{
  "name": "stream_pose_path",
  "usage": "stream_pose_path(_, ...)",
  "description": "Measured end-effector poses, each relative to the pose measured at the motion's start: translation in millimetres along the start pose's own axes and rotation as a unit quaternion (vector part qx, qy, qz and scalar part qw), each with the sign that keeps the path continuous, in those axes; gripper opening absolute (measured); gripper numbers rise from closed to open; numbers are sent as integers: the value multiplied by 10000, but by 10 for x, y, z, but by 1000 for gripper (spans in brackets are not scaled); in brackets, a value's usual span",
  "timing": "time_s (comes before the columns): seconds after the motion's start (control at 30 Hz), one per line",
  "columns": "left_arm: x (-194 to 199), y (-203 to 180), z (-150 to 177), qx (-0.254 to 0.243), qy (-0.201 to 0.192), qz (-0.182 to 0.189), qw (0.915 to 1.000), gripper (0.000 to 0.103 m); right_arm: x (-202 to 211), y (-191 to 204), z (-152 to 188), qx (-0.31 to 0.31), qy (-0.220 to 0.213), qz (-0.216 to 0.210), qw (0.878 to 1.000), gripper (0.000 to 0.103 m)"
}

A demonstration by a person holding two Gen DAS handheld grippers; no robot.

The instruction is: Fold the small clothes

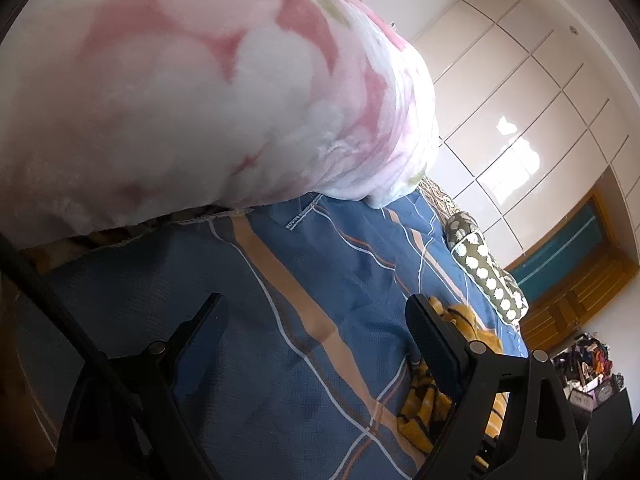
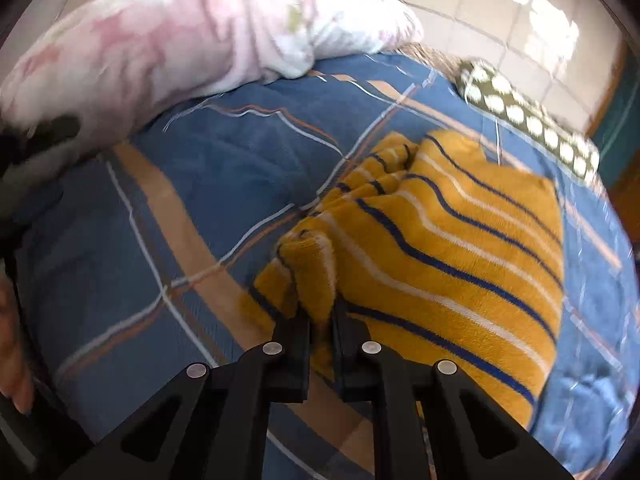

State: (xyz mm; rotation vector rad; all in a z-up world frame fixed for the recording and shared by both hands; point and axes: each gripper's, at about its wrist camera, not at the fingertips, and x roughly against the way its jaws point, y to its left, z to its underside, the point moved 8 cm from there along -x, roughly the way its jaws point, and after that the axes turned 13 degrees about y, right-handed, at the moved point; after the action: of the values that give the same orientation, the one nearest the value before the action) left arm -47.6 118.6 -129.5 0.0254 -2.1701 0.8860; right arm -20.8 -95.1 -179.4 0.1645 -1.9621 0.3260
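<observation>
A small mustard-yellow garment with navy and white stripes lies on the blue plaid bedspread. My right gripper is shut on a bunched edge of it at its near left side. In the left wrist view the same garment shows partly behind the right finger. My left gripper is open and empty, low over the bedspread, to the left of the garment.
A big pink and white floral pillow looms just above the left gripper; it also shows at the back left in the right wrist view. An olive pillow with white dots lies at the far right edge of the bed. A cluttered shelf stands beyond the bed.
</observation>
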Motion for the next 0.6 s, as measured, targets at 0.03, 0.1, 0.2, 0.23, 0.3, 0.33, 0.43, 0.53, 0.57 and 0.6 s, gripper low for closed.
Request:
stream_pose_path(0.03,-6,0,5,8,2,-5,10000,89,9,32,28,81,-11,16,10000,10)
stream_pose_path(0.1,-15,4,9,15,19,-13,10000,89,19,57,54,150,-17,-61,9999,10)
stream_pose_path(0.2,-61,-30,22,-8,62,10,10000,89,49,160,186,357,181,-648,9971,1)
stream_pose_path(0.23,-60,-51,28,-38,67,8,10000,89,41,215,235,431,281,-833,9952,1)
stream_pose_path(0.3,-75,-97,44,-94,79,7,9999,89,50,335,363,861,339,-641,9936,1)
stream_pose_path(0.33,-68,-114,52,-110,86,15,9999,89,89,365,404,980,305,-675,9924,1)
stream_pose_path(0.43,-105,-164,76,-174,129,33,9998,89,287,250,422,799,115,-898,9927,1)
stream_pose_path(0.53,-185,-268,129,-275,243,127,9992,89,506,-165,248,160,-253,-879,9957,2)
stream_pose_path(0.57,-225,-318,156,-339,289,153,9989,89,546,-356,165,-169,-367,-826,9958,2)
stream_pose_path(0.6,-273,-386,190,-438,338,167,9983,89,566,-530,96,-492,-452,-783,9947,5)
